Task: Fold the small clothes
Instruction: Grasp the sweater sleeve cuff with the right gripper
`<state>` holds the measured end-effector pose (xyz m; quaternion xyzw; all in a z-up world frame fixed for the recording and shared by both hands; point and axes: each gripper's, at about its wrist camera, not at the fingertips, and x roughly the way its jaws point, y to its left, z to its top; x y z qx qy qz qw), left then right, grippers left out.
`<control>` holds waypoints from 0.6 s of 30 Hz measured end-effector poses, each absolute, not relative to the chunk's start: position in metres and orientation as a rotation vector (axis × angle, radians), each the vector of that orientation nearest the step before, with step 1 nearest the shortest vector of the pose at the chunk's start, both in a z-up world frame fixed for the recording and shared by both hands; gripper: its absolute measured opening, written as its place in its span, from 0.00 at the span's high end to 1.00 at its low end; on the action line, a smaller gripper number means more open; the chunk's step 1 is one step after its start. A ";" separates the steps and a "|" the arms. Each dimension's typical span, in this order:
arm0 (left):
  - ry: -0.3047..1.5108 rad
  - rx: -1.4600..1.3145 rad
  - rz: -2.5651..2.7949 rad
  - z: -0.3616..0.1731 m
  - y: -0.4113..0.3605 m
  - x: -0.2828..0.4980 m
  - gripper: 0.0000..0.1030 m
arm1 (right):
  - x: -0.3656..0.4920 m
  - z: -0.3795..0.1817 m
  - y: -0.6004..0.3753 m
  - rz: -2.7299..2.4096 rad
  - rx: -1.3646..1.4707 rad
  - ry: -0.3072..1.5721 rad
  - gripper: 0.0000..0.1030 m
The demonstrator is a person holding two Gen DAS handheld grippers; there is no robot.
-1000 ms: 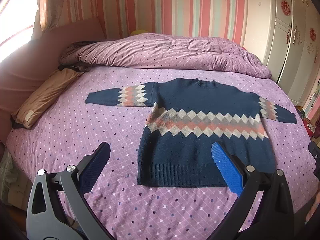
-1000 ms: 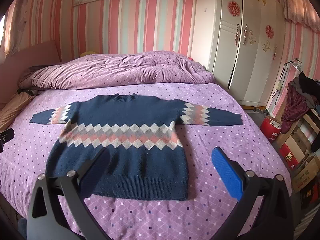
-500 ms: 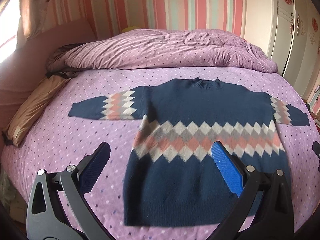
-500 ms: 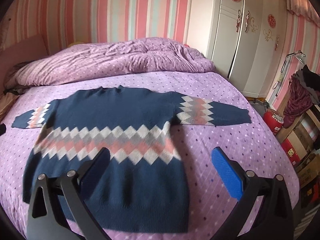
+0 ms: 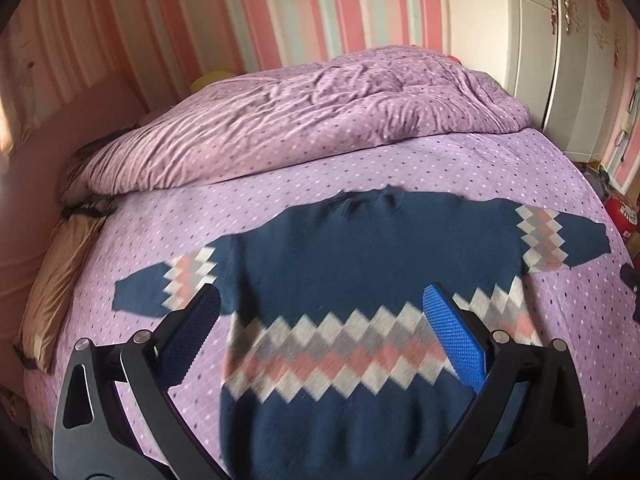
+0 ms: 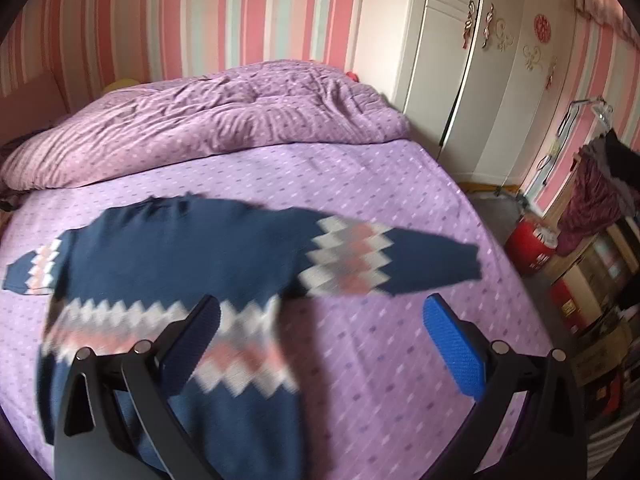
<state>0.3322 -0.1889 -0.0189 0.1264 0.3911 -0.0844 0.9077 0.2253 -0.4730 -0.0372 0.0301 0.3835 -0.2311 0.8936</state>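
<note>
Purple everywhere: big bed under a lilac diamond-dotted sheet (image 5: 460, 160), with a crumpled quilt in the same purple print (image 5: 320, 112) heaped along the far side. Pink, white and pale-green striped wallpaper (image 6: 248, 12) behind, tall white wardrobe with gold bow handles and red round stickers (image 6: 472, 60) off to the right. No readable writing anywhere; red canister on the floor (image 6: 532, 244) carries a white mark, too blurry to make out.

Laid flat in the middle of the sheet, both sleeves spread out sideways: navy knitted child's sweater with a band of white, grey and pink diamonds across chest and sleeves (image 5: 360, 264). Neck pointing toward the quilt, hem toward the cameras. Tan pillow (image 5: 56, 280) at the left edge of the bed.

Left gripper, black frame with blue textured pads (image 5: 320, 316), hovering over the sweater's chest, jaws spread wide, nothing between them. Right gripper, same build (image 6: 320, 320), hanging over the sweater's right side and bare sheet just below the right sleeve, jaws also wide apart and holding nothing.
</note>
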 end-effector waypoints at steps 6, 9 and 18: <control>0.884 0.183 -0.215 -0.047 -0.229 0.375 0.03 | 0.239 -0.068 -0.573 -0.592 0.138 0.740 0.01; 0.873 0.188 -0.215 -0.062 -0.251 0.391 0.03 | 0.243 -0.106 -0.649 -0.642 0.271 0.744 0.01; 0.909 0.291 -0.237 -0.116 -0.297 0.413 0.03 | 0.246 -0.231 -0.786 -0.763 0.549 0.750 0.09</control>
